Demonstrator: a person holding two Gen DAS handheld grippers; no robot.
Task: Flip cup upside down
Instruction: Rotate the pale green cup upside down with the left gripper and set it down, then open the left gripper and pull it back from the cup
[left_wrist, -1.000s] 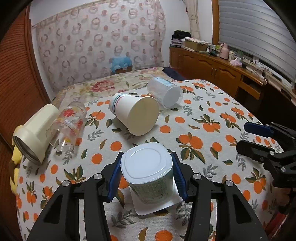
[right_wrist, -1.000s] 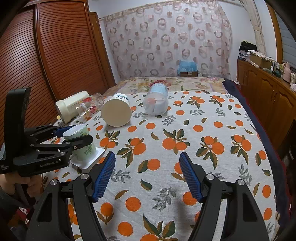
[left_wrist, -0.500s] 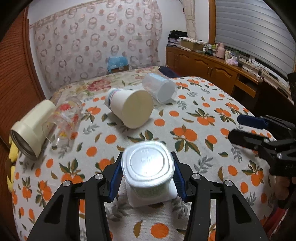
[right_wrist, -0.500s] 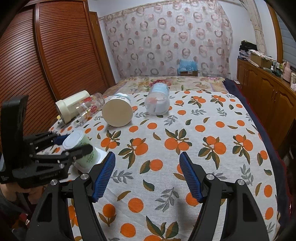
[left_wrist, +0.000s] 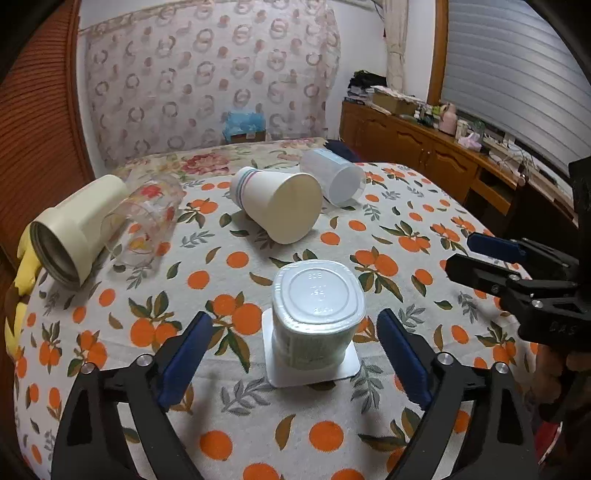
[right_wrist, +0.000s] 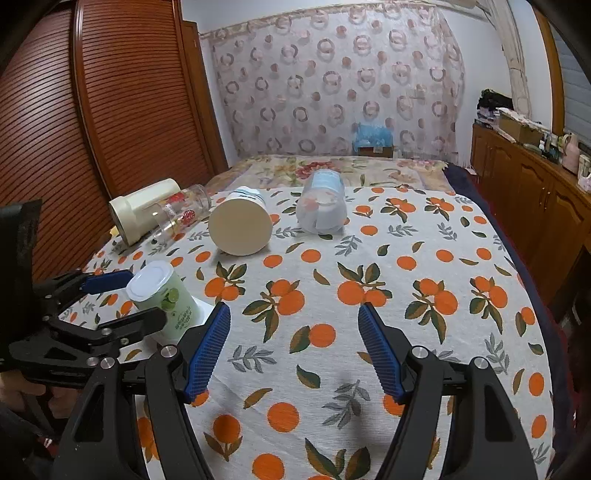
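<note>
On the orange-patterned tablecloth (left_wrist: 388, 229), near its front edge, the cup (left_wrist: 317, 317) is found standing mouth-down, its flat base facing up and its square flange lying flat on the cloth. The left gripper (left_wrist: 295, 356) is held spread wide on either side of it, with clear gaps between the blue pads (left_wrist: 183, 356) and the cup wall, so nothing is gripped. The right gripper (right_wrist: 293, 349) is likewise opened wide over bare cloth, well apart from the cup, and nothing is held by it. Farther back, a paper cup (left_wrist: 279, 201), a translucent plastic cup (left_wrist: 334, 177), a printed glass (left_wrist: 146, 218) and a cream flask (left_wrist: 75, 227) are seen lying on their sides, the glass touching the flask. The flip is judged to be finished for the near cup, with the release made. Trouble could be caused from here mainly by the withdrawal: if the left gripper were drawn back crookedly, a pad could catch the light cup's wall or its flange and it would be tipped or dragged toward the table edge. The cloth is soft and may be rucked by a dragged fingertip, which would also unsettle the cup. The cups lying on their sides are round and could be set rolling if brushed during a reach past them.
</note>
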